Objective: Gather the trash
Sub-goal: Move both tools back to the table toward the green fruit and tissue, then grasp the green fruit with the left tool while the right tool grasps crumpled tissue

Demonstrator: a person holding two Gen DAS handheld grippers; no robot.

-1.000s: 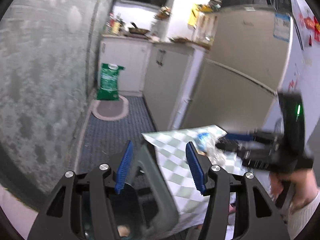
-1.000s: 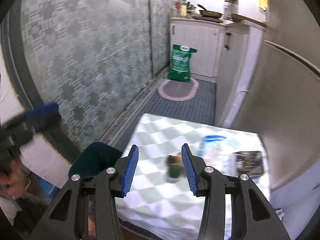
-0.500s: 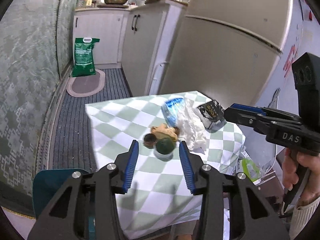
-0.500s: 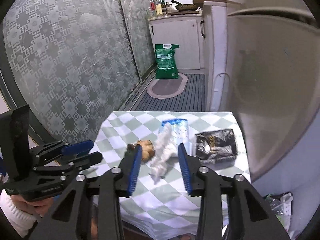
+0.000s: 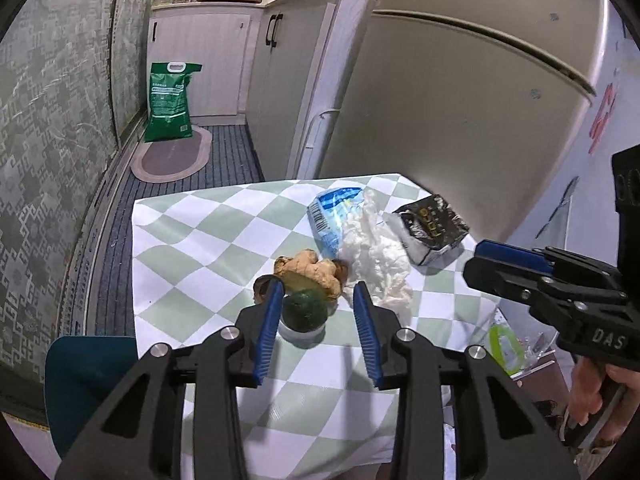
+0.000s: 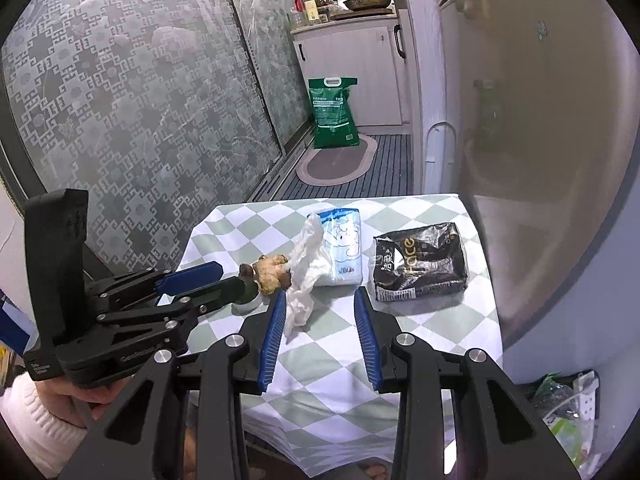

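Through my left wrist view, my left tongs (image 5: 316,310) have just been narrowing around the green lump (image 5: 305,311) near the table's (image 5: 200,240) near edge, pads not yet pressing. Through my right wrist view, my right tongs (image 6: 320,322) stand part-open, empty, over the crumpled white tissue (image 6: 306,276) mid-table.

Both wrist views are evenly and fairly brightly lit by soft indoor light, brightest at the far kitchen counter (image 5: 224,0). Shadows under the things on the checked bench (image 6: 432,332) are short and faint. The fridge door (image 6: 540,152) carries a dull sheen with hazy reflections. Fisheye bending curves the patterned wall (image 6: 120,112) and black vignetting fills the corners. Focus is sharp, without motion blur.
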